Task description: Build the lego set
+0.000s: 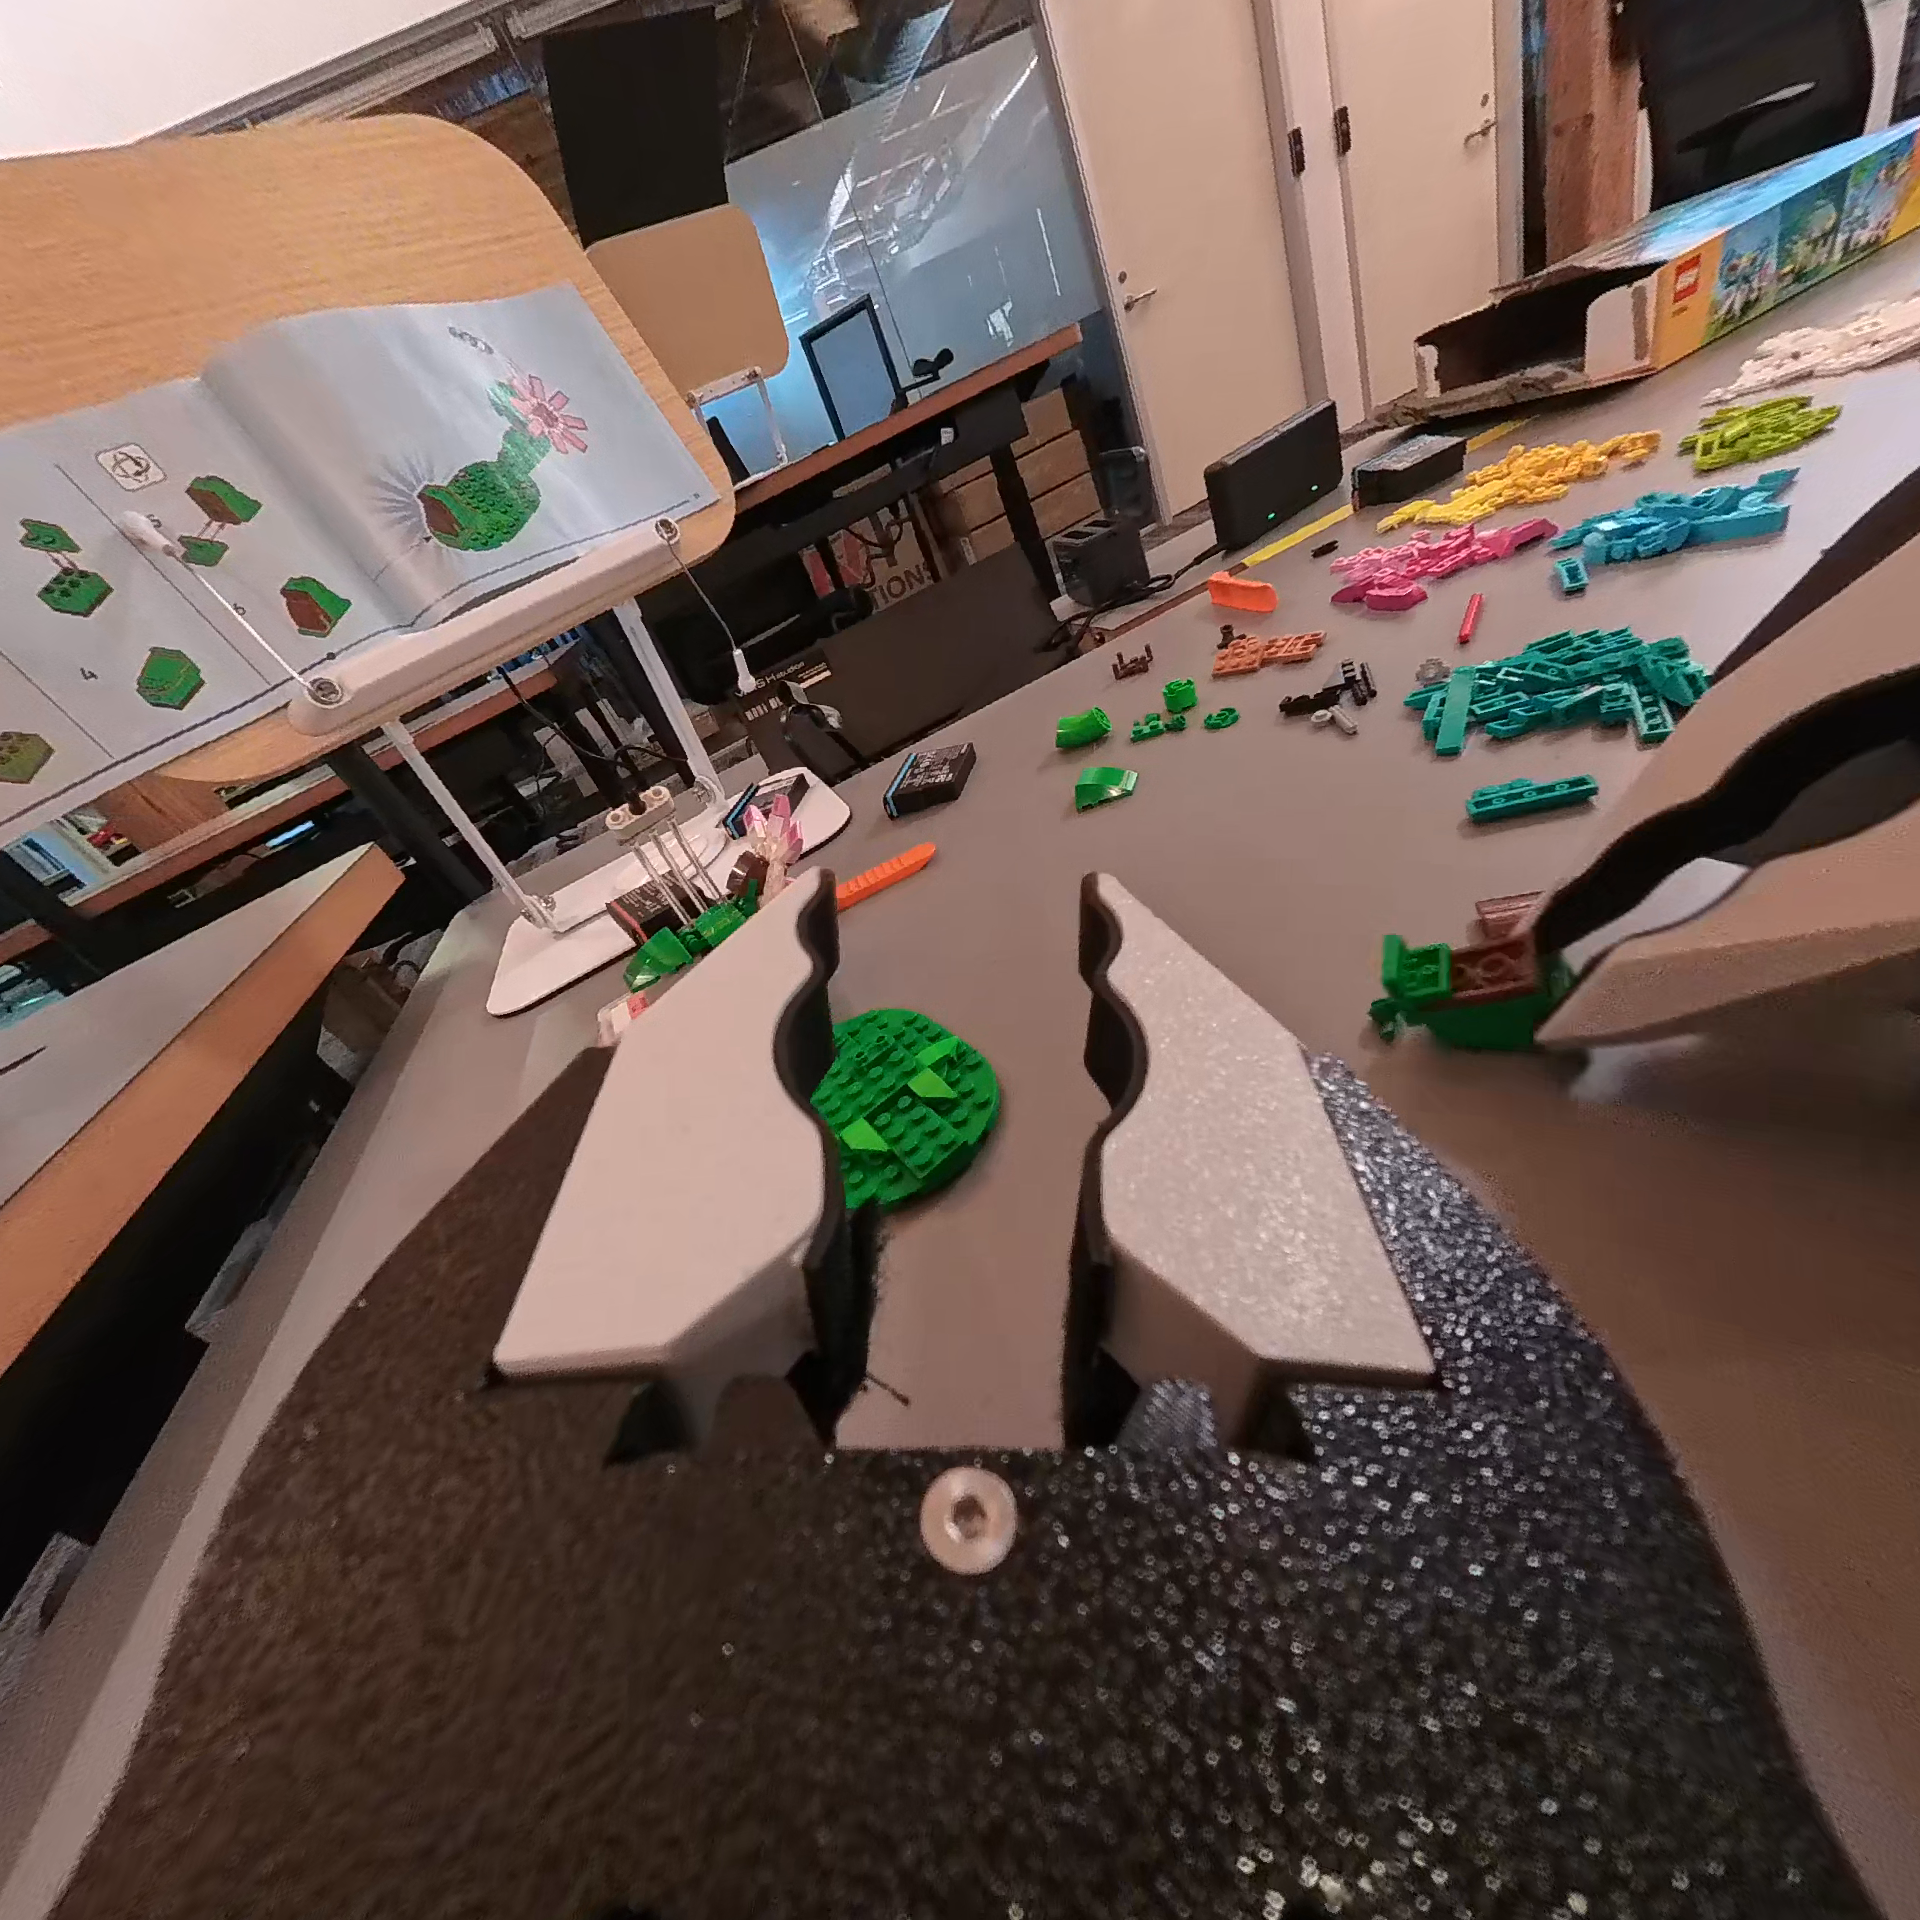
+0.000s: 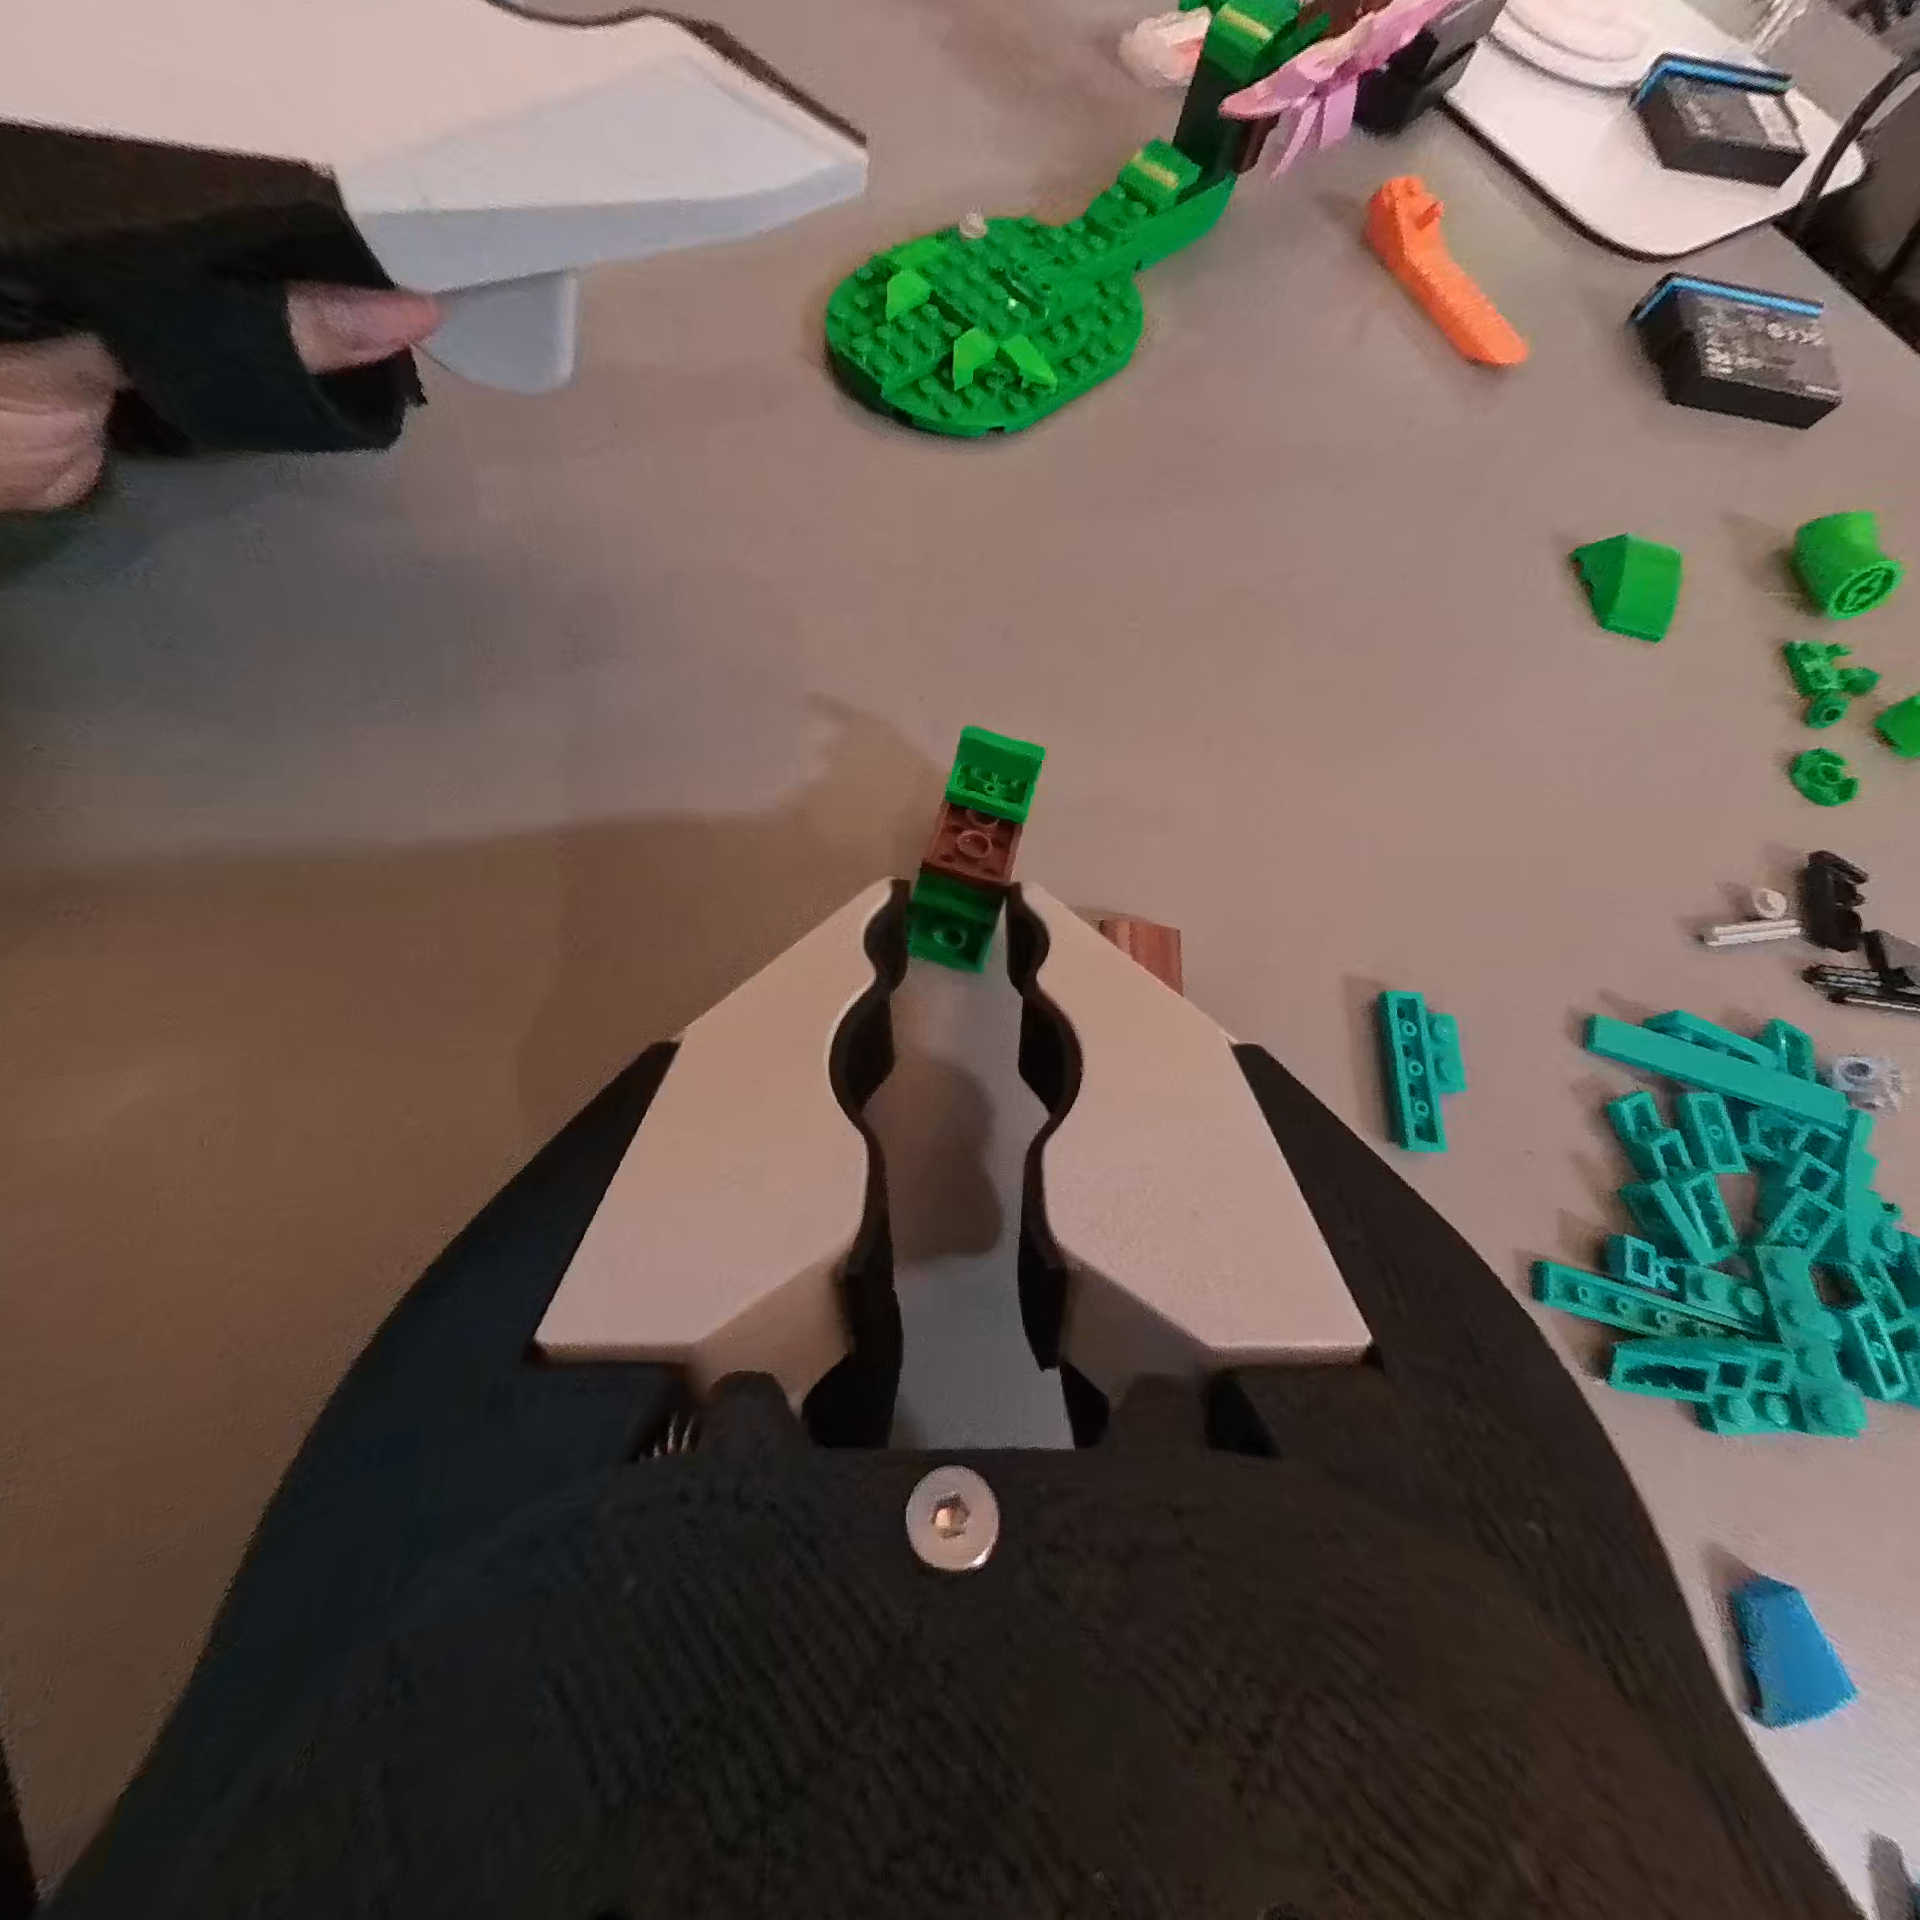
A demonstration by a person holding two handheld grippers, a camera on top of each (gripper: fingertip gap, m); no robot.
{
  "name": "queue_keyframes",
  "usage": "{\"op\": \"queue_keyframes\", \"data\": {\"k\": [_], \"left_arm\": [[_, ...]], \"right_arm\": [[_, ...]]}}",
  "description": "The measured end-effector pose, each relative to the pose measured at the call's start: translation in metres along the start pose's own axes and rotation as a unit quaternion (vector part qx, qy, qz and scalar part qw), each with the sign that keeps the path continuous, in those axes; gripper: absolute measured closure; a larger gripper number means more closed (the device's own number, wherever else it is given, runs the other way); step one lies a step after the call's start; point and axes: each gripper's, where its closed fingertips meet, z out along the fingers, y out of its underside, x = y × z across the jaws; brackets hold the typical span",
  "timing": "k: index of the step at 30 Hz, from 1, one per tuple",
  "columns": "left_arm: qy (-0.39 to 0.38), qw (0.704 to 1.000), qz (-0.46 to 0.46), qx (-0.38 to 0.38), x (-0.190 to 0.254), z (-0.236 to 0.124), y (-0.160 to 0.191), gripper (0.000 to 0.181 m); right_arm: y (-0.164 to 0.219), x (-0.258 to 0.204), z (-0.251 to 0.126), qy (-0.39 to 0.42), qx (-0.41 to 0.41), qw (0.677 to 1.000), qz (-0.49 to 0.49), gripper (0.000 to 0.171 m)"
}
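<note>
My right gripper (image 2: 956, 912) is shut on a small green and brown brick assembly (image 2: 974, 847), which rests low on the grey table. The left wrist view shows the assembly (image 1: 1455, 982) at the right, in the right gripper's fingers (image 1: 1621, 914). My left gripper (image 1: 961, 935) is open and empty, held above the round green base plate (image 1: 914, 1112). In the right wrist view that base (image 2: 987, 312) carries a green stem and a pink flower (image 2: 1320, 73). A gloved hand holds the left gripper, whose fingers (image 2: 623, 197) are left of the base.
An instruction booklet (image 1: 312, 499) sits on a stand at the left. Sorted brick piles lie to the right: teal (image 2: 1745, 1247), pink (image 1: 1423, 566), yellow (image 1: 1507, 478), blue (image 1: 1673, 514). An orange separator (image 2: 1439, 281), black batteries (image 2: 1735, 353), loose green parts (image 2: 1631, 582) and the set's box (image 1: 1714, 270) are nearby. My left tips are roughly 20 centimetres from the orange separator (image 2: 1439, 281).
</note>
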Motion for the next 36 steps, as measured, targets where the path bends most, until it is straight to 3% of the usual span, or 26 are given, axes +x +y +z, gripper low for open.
{"op": "queue_keyframes", "data": {"k": [1,4,7,9,11,14,19,30,32,34,36], "left_arm": [[0.003,1.0,-0.002,0.004,0.001,0.0,-0.001,0.137],[0.031,0.999,-0.019,0.027,0.008,-0.002,-0.009,0.135],[0.158,0.985,-0.073,0.007,0.04,-0.007,-0.013,0.133],[0.264,0.953,-0.147,-0.035,0.064,-0.012,-0.023,0.131],[0.34,0.911,-0.231,-0.022,0.074,-0.021,-0.047,0.128],[0.38,0.87,-0.313,0.02,0.069,-0.03,-0.067,0.129],[0.424,0.81,-0.402,0.046,0.066,-0.036,-0.078,0.139],[0.465,0.773,-0.429,0.053,0.08,-0.041,-0.084,0.166],[0.463,0.772,-0.431,0.06,0.079,-0.041,-0.085,0.162],[0.447,0.794,-0.406,0.07,0.074,-0.04,-0.084,0.136],[0.425,0.847,-0.311,0.071,0.074,-0.041,-0.078,0.121]], "right_arm": [[-0.002,0.002,-0.001,0.0,0.007,1.0,0.007,0.155],[-0.016,0.005,-0.009,-0.034,0.063,0.996,0.051,0.156],[-0.049,-0.004,-0.032,-0.144,0.173,0.966,0.13,0.156],[-0.068,-0.006,-0.051,-0.223,0.231,0.928,0.186,0.156],[-0.081,-0.005,-0.066,-0.28,0.269,0.895,0.22,0.156],[-0.09,-0.008,-0.081,-0.335,0.287,0.869,0.226,0.156],[-0.096,-0.015,-0.09,-0.366,0.294,0.855,0.22,0.156],[-0.1,-0.026,-0.094,-0.401,0.296,0.834,0.236,0.156],[-0.101,-0.026,-0.095,-0.405,0.297,0.83,0.242,0.156],[-0.101,-0.025,-0.095,-0.409,0.293,0.824,0.261,0.156],[-0.1,-0.023,-0.095,-0.417,0.282,0.815,0.287,0.156]]}}
